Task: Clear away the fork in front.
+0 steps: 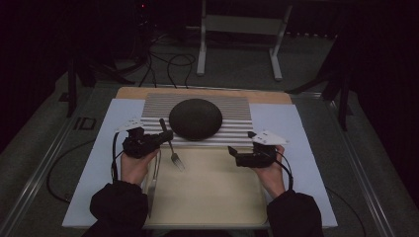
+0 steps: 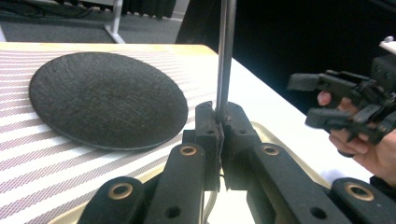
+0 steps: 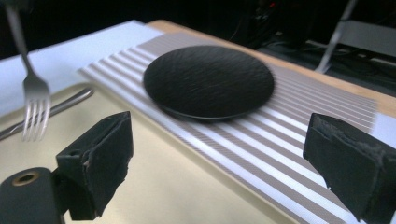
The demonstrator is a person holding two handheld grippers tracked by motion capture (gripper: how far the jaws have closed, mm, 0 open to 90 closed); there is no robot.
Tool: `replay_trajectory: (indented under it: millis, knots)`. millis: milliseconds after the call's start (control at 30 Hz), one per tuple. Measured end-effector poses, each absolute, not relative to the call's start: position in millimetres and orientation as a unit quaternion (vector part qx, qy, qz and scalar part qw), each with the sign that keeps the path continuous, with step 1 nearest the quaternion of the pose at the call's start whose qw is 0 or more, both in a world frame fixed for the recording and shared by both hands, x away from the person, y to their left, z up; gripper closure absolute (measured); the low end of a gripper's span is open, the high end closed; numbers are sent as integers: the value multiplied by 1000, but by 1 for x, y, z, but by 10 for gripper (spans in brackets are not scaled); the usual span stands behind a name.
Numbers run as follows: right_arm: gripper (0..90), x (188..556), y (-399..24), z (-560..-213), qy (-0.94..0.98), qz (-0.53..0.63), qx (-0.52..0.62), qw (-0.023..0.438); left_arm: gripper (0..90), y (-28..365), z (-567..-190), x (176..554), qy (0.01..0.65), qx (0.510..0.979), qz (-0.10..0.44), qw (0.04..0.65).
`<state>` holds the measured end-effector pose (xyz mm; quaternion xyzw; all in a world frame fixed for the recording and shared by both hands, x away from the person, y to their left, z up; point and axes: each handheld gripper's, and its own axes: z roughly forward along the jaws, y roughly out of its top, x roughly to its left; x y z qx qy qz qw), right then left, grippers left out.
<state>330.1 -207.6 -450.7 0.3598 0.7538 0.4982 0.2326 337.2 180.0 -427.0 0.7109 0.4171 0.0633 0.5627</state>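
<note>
A metal fork (image 1: 171,147) hangs tines down over the beige tray (image 1: 212,192), and my left gripper (image 1: 167,134) is shut on its handle. In the left gripper view the fork handle (image 2: 225,56) rises straight up from the closed pads of my left gripper (image 2: 220,122). A dark round plate (image 1: 195,118) sits on the striped placemat (image 1: 237,106) just behind the fork. My right gripper (image 1: 234,154) hovers over the tray's right side, open and with nothing in it. In the right gripper view its jaws (image 3: 224,158) stand wide apart, facing the plate (image 3: 208,81) and the fork (image 3: 35,100).
Another piece of cutlery (image 1: 154,177) lies along the tray's left edge, and its handle (image 3: 51,109) shows beyond the fork. White sheets (image 1: 296,133) cover the table on both sides of the placemat. Cables and a metal stand (image 1: 237,24) are on the floor behind the table.
</note>
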Motion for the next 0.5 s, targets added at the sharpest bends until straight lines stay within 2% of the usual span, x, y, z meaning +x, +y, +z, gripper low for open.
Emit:
replay_trajectory:
  millis: [500]
  knots:
    - [90,308,-256,-463,729,501,387,262,871,192,-427,336,427,713,62,553]
